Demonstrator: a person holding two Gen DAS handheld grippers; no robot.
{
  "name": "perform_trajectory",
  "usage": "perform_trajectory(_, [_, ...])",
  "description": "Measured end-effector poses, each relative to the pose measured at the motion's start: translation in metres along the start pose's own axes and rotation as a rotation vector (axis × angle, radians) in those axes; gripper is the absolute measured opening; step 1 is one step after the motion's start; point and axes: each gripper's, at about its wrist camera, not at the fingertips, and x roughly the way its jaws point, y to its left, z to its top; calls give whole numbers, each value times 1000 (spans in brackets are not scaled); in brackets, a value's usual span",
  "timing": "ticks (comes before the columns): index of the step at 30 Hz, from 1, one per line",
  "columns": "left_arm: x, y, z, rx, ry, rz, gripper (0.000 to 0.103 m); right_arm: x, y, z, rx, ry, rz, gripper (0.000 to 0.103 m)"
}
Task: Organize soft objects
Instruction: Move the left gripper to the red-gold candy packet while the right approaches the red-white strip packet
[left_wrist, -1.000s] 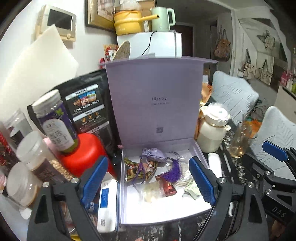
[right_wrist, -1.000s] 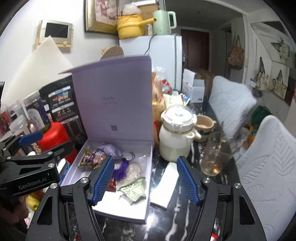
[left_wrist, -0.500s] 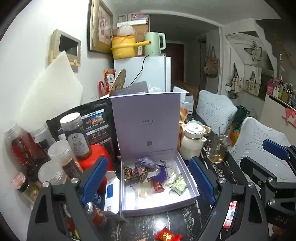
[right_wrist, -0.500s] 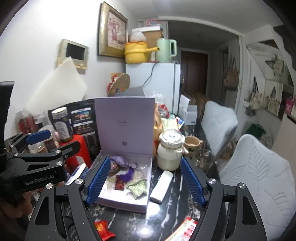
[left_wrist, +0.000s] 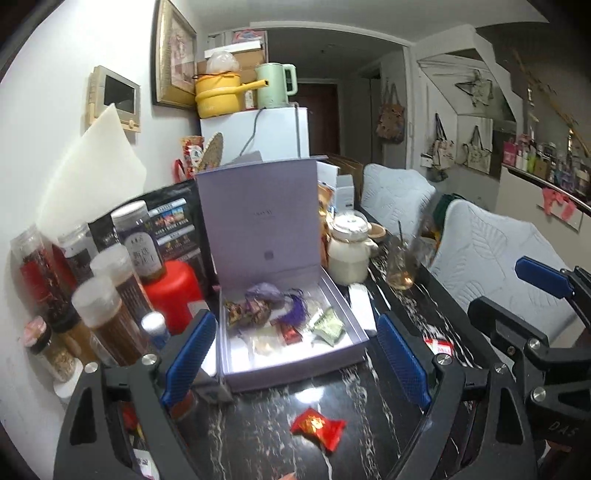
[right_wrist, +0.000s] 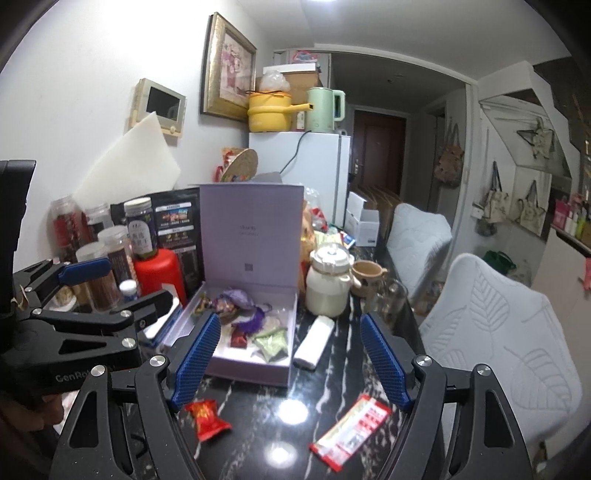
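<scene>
Both grippers empty, jaws spread wide, hanging over the near edge of the black marble table (right_wrist: 258, 435). Left gripper (left_wrist: 295, 354) pointed at the open lilac box (left_wrist: 343, 317), right gripper (right_wrist: 290, 360) framing the box's right corner.

Still loose on the table: red candy packet (left_wrist: 317, 428), lying in front of the box, just below and between the left jaws, long axis roughly crosswise to them. Same packet in the right view (right_wrist: 207, 417) sits near the left fingertip, off-centre. Probably the left one is better lined up for it, just needs to dip down and toward the operator. Long red-and-white sachet (right_wrist: 351, 424) slanted on the right side, under the right jaws, so that one looks like the right gripper's job.

Box already holding a purple pouch (left_wrist: 266, 293), a green packet (left_wrist: 328, 325) and other wrappers.

In the way: not much near the candy. Jars (left_wrist: 103, 314) and red canister (left_wrist: 173, 291) crowd the left, white pot (left_wrist: 349, 254) and glass (left_wrist: 400, 266) past the box on the right.
</scene>
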Motion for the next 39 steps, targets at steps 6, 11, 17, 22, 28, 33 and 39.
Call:
perform_trajectory(6, [-5, -4, -18, -8, 12, -21, 90, -11, 0, -20, 12, 15, -5, 79])
perform_trajectory(11, [-3, -10, -33, 5, 34, -39, 90, -11, -3, -37, 45, 44, 11, 79])
perform_trajectory(17, [2, -17, -57, 11, 62, -60, 90, -7, -10, -62, 106, 84, 31, 79])
perform_trajectory(22, [15, -18, -74, 6, 100, -48, 90, 3, -18, -84, 138, 132, 21, 79])
perform_trajectory(28, [35, -21, -102, 9, 175, -15, 90, 18, -30, -108, 183, 181, 4, 79])
perform_trajectory(33, [46, -16, -118, -60, 192, 17, 90, 35, -36, -130, 194, 238, -31, 79])
perform_trajectory(39, [68, -12, -131, -114, 259, 1, 90, 54, -42, -151, 213, 303, -32, 79])
